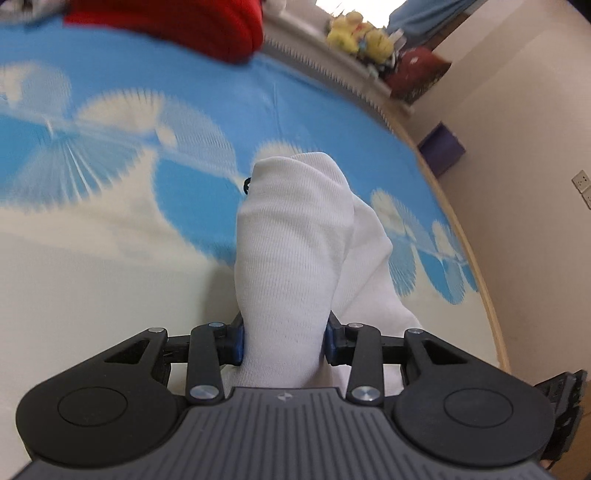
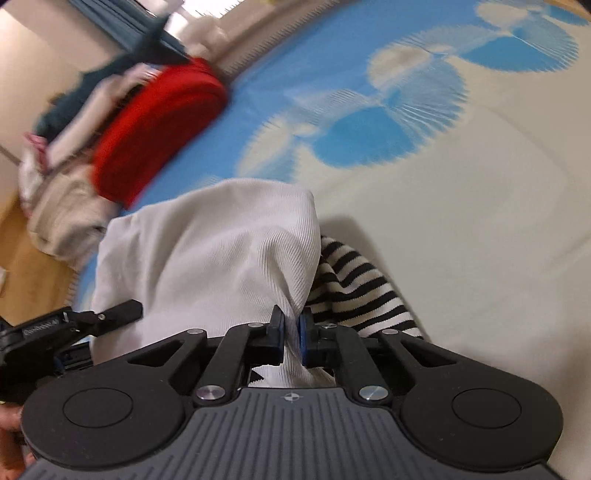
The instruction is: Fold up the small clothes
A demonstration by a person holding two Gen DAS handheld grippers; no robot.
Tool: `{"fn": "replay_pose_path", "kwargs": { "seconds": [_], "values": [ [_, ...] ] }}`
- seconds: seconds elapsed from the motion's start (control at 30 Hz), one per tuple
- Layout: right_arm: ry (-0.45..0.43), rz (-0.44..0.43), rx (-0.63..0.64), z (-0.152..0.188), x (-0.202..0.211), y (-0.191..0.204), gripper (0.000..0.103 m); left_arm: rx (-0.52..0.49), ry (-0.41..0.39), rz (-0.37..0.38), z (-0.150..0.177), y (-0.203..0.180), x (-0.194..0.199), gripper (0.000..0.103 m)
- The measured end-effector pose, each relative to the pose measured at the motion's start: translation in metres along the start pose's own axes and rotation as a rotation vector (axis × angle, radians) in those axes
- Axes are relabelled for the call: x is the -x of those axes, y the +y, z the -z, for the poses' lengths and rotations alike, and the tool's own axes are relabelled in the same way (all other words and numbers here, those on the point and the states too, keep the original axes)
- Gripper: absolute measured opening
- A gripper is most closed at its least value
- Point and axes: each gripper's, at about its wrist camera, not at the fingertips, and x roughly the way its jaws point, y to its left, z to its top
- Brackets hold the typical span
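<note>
In the left wrist view my left gripper [image 1: 284, 339] is shut on a white ribbed sock [image 1: 291, 243], which bulges up between the blue pads and drapes forward over the blue-and-white rug [image 1: 110, 155]. In the right wrist view my right gripper [image 2: 291, 339] is shut on a thin fold of the same white ribbed cloth [image 2: 207, 251], which hangs forward from the pads. A black-and-white striped piece [image 2: 354, 288] lies under it at the right. The left gripper's body [image 2: 55, 332] shows at the left edge of the right wrist view.
A red folded garment [image 1: 177, 26] lies at the rug's far edge, with a heap of other clothes [image 2: 74, 122] beside it. Yellow plush toys [image 1: 358, 35] and a purple box [image 1: 441, 147] stand by the wall. Wooden floor [image 2: 29, 266] borders the rug.
</note>
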Motion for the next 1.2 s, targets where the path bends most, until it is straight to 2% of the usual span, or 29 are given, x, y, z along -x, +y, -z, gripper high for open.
{"fn": "replay_pose_path", "kwargs": {
  "seconds": [0.1, 0.17, 0.23, 0.27, 0.3, 0.37, 0.43, 0.5, 0.57, 0.6, 0.63, 0.7, 0.77, 0.83, 0.87, 0.9, 0.93, 1.03, 1.1, 1.2],
  "values": [
    [-0.040, -0.067, 0.037, 0.002, -0.011, 0.031, 0.007, 0.018, -0.053, -0.043, -0.015, 0.026, 0.022, 0.051],
    [-0.065, -0.084, 0.073, 0.006, -0.022, 0.052, 0.007, 0.065, -0.107, -0.118, -0.023, 0.045, 0.033, 0.063],
    [-0.080, -0.071, 0.108, 0.008, -0.034, 0.068, 0.008, 0.096, -0.177, -0.184, -0.028, 0.063, 0.048, 0.064],
    [-0.083, -0.040, 0.128, 0.009, -0.040, 0.074, 0.008, 0.101, -0.187, -0.201, -0.030, 0.069, 0.054, 0.064],
    [-0.090, 0.026, 0.147, 0.010, -0.046, 0.080, 0.010, 0.104, -0.183, -0.197, -0.030, 0.072, 0.058, 0.064],
    [-0.092, 0.101, 0.170, 0.011, -0.053, 0.083, 0.012, 0.096, -0.131, -0.143, -0.026, 0.073, 0.061, 0.064],
    [-0.100, 0.111, 0.156, 0.009, -0.049, 0.081, 0.012, 0.045, -0.049, -0.096, -0.017, 0.069, 0.058, 0.064],
    [-0.099, 0.078, 0.155, 0.008, -0.043, 0.082, 0.013, -0.043, 0.012, -0.098, -0.007, 0.060, 0.051, 0.064],
    [-0.055, 0.030, 0.165, 0.011, -0.039, 0.080, 0.032, -0.115, 0.077, -0.089, 0.007, 0.052, 0.043, 0.064],
    [-0.001, 0.024, 0.167, 0.015, -0.043, 0.078, 0.051, -0.143, 0.115, -0.090, 0.012, 0.051, 0.035, 0.064],
    [0.049, 0.032, 0.165, 0.018, -0.047, 0.076, 0.059, -0.174, 0.152, -0.110, 0.019, 0.048, 0.028, 0.064],
    [0.139, 0.087, 0.185, 0.028, -0.057, 0.073, 0.056, -0.222, 0.211, -0.172, 0.036, 0.048, 0.015, 0.064],
    [0.199, 0.159, 0.211, 0.037, -0.064, 0.070, 0.053, -0.262, 0.238, -0.214, 0.046, 0.047, 0.006, 0.064],
    [0.235, 0.177, 0.184, 0.041, -0.066, 0.061, 0.034, -0.284, 0.231, -0.230, 0.049, 0.044, 0.003, 0.065],
    [0.241, 0.174, 0.171, 0.042, -0.065, 0.058, 0.028, -0.283, 0.229, -0.233, 0.049, 0.043, 0.003, 0.065],
    [0.243, 0.173, 0.169, 0.043, -0.063, 0.056, 0.014, -0.278, 0.228, -0.237, 0.049, 0.043, 0.003, 0.065],
    [0.237, 0.174, 0.175, 0.043, -0.061, 0.055, 0.006, -0.272, 0.224, -0.239, 0.049, 0.044, 0.004, 0.066],
    [0.203, 0.172, 0.190, 0.042, -0.051, 0.056, 0.004, -0.218, 0.207, -0.263, 0.045, 0.046, 0.010, 0.067],
    [0.196, 0.175, 0.183, 0.041, -0.047, 0.054, 0.004, -0.145, 0.200, -0.249, 0.041, 0.051, 0.014, 0.070],
    [0.195, 0.187, 0.195, 0.041, -0.047, 0.057, 0.009, -0.065, 0.205, -0.230, 0.040, 0.061, 0.013, 0.074]
  ]
}}
